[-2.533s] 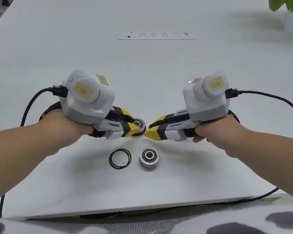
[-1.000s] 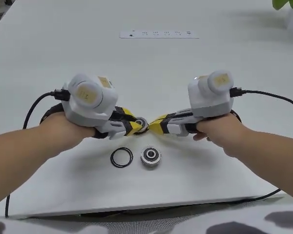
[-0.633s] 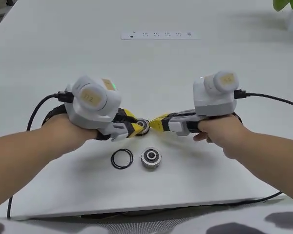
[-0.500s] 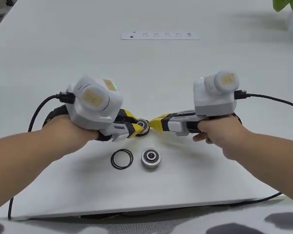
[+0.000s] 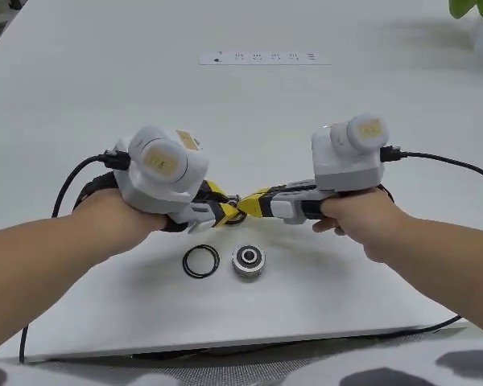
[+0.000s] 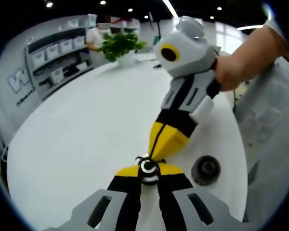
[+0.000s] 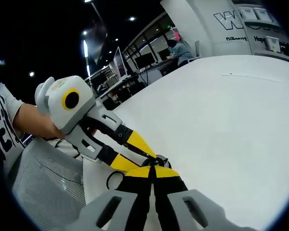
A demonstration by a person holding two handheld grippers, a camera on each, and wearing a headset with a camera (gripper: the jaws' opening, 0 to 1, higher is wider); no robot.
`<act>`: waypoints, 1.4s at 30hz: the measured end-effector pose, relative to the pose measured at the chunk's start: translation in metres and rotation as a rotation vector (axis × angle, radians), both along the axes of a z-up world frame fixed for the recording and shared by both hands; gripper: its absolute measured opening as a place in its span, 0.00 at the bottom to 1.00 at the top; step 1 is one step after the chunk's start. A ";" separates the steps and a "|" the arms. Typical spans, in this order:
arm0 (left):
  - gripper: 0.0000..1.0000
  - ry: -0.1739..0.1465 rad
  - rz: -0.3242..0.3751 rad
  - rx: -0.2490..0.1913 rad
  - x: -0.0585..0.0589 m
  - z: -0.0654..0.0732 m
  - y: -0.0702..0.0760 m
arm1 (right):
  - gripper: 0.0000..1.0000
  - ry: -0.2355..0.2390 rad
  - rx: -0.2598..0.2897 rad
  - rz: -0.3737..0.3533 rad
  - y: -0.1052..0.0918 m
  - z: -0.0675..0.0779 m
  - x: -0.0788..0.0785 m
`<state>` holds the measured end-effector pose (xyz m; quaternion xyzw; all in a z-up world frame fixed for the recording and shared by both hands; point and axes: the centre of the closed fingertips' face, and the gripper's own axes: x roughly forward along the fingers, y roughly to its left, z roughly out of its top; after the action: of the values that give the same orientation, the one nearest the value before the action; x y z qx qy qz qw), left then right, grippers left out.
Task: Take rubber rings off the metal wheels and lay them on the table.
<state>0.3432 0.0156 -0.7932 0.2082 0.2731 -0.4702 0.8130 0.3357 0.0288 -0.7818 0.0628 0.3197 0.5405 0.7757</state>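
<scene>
Left gripper point(image 5: 224, 213) clamped on a wheel point(image 6: 148, 167) – yellow tips either side of it, held up off the table point(image 5: 145, 96) in front of the person. Right gripper point(image 5: 249, 207) comes in nose to nose from the opposite side; its jaws are pressed together at the wheel's near edge, pinching the black ring point(image 6: 142, 159) where it sits on the rim. In the left gripper view a bit of that ring shows pulled away from the metal at the right gripper's tips. How much of the ring is off the wheel I can't tell, too small.

On the table, just below the two grippers: a loose ring point(image 5: 184, 262) lying flat, and a bare wheel point(image 5: 248, 259) right beside it on its right – close but not touching. Both sit near the table's front edge.

Farther back – a white power strip point(image 5: 264, 58) across the middle of the table, and plant leaves point(image 5: 471, 6) at the far right corner. A cable trails from each gripper off the table's sides.
</scene>
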 end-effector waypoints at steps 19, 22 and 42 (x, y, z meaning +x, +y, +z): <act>0.14 0.010 -0.009 -0.024 0.000 0.001 0.000 | 0.00 -0.001 -0.009 -0.047 -0.007 -0.003 0.005; 0.15 0.018 -0.012 -0.035 -0.002 0.003 0.001 | 0.00 0.006 -0.003 -0.046 -0.007 -0.002 0.006; 0.26 0.027 -0.023 -0.104 -0.016 0.020 0.008 | 0.00 0.028 0.023 -0.035 -0.007 0.005 0.002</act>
<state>0.3268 0.0235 -0.7734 0.1623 0.2569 -0.4958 0.8135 0.3376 0.0221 -0.7773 0.0848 0.3234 0.5296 0.7796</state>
